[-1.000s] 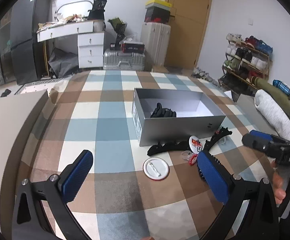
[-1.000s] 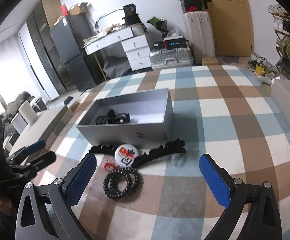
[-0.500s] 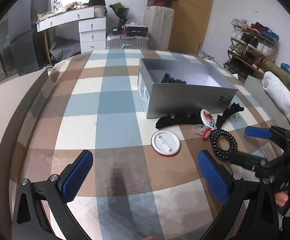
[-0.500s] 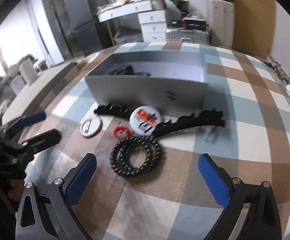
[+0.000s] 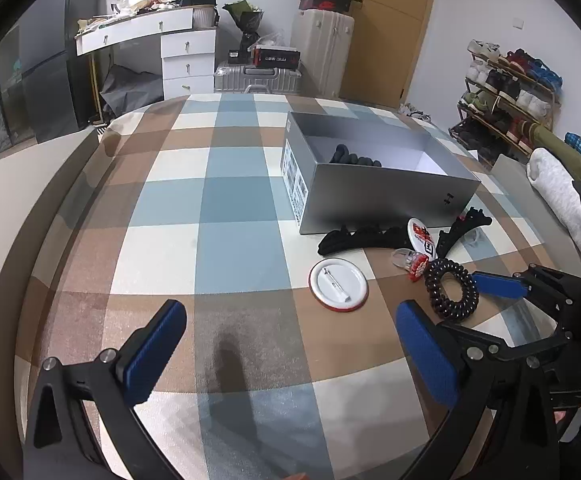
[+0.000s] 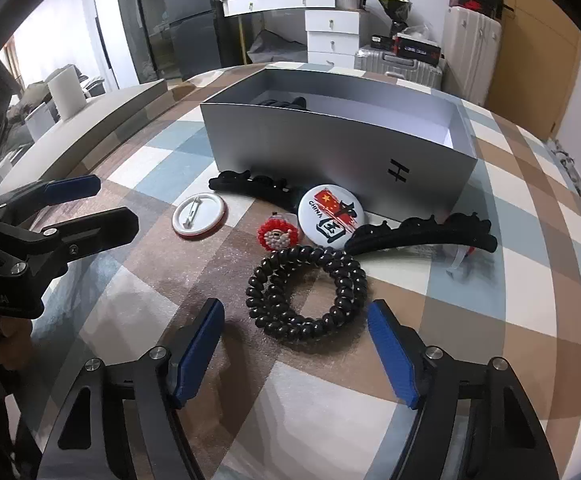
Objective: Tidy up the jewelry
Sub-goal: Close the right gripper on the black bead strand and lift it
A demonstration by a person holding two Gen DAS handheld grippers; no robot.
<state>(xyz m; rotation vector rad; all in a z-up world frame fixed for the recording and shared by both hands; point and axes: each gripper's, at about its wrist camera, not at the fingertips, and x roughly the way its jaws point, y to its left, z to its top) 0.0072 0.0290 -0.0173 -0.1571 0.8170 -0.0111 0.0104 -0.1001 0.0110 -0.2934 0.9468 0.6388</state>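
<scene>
Right gripper (image 6: pixel 296 350) is coming in on the black coiled spiral hair tie (image 6: pixel 308 290), which is lying flat on the blue, brown and white checked cloth (image 6: pixel 490 320). Its jaws have just been closing and are standing part-open, 1 blue pad on each side of the tie's near edge. Pads aren't touching it, so nothing is gripped yet.

Left gripper (image 5: pixel 286 354) is idling wide open over bare cloth, holding nothing.

Step in hand, as I read it: picking up the hair tie to drop it in the open grey rectangular cardboard box (image 6: pixel 330 148), which is sitting just behind the pile and already has some dark items inside.

Other loose pieces between tie and box:
- round white button badge with red flag print (image 6: pixel 327 216), leaning against the box
- white badge lying pin side up (image 6: pixel 198 215)
- small red beaded ornament (image 6: pixel 277 237), just beside the tie
- 2 long black scalloped hair clips (image 6: pixel 418 232)

Next move probably calls for going a little lower and further forward, closing on 1 side of the coil, then lifting clear without dragging the ornament or the right-hand clip, both right up against the tie.
</scene>
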